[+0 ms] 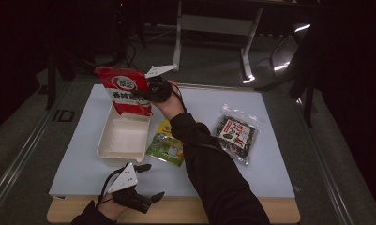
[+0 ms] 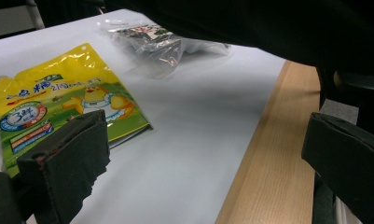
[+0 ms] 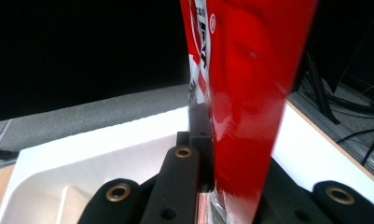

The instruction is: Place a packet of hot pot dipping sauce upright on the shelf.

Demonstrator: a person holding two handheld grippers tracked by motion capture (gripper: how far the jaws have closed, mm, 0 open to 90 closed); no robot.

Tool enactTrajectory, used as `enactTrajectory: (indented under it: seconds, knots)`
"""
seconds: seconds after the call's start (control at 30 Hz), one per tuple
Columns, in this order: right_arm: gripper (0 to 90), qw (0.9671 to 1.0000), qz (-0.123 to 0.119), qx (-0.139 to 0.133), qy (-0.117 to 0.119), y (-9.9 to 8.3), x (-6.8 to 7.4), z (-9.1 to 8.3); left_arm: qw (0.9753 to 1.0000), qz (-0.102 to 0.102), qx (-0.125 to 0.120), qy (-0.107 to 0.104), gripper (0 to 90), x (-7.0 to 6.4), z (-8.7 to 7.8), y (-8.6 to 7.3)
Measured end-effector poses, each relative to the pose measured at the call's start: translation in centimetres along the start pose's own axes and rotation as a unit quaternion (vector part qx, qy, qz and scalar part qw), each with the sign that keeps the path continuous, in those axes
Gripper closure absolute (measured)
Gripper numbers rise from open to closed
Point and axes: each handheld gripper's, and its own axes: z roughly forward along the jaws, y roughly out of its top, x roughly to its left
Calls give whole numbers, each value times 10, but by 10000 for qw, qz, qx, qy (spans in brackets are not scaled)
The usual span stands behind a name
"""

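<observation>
High view: right gripper (image 1: 150, 91) fingers pinch red packet (image 1: 124, 89) above white tray (image 1: 122, 138), near table's far-left corner. Thin edge grip — pkt could slip, miss tray. Left gripper (image 1: 146, 183) fingers wide, idle.

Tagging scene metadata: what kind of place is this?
Probably a lab or data-collection workstation, not a kitchen: a white mat on a wooden table, desk frames and cables on grey carpet behind, dark surroundings, and staged snack packets beside a white tray.

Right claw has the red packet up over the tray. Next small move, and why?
Probably lower it straight down. The right claw is shut on the red packet, which hangs upright above the far end of the white tray. The tray looks empty, so the packet can go in before release. The left claw waits open at the near edge.
</observation>
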Motion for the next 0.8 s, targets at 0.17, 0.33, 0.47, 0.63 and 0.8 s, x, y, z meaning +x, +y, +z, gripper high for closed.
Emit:
enactTrajectory:
  seconds: [0.17, 0.33, 0.47, 0.63, 0.8]
  knots:
    - [900, 10000, 86, 10, 7, -6, -4, 12, 10000, -3, -10, -8, 15, 0, -1, 0]
    - [900, 9999, 98, 92, -71, -13, -4, 21, 10000, 3, -3, -1, 15, 1, -1, -1]
    - [900, 9998, 197, 30, -37, -19, -8, 25, 10000, 2, 1, 0, 15, 1, -1, -1]
    - [900, 9997, 247, 56, -24, -26, -9, 30, 10000, 7, 11, -1, 15, 1, -1, -2]
    - [900, 9994, 351, 77, -16, -33, -12, 33, 10000, 18, 5, -2, 16, 1, -1, -1]
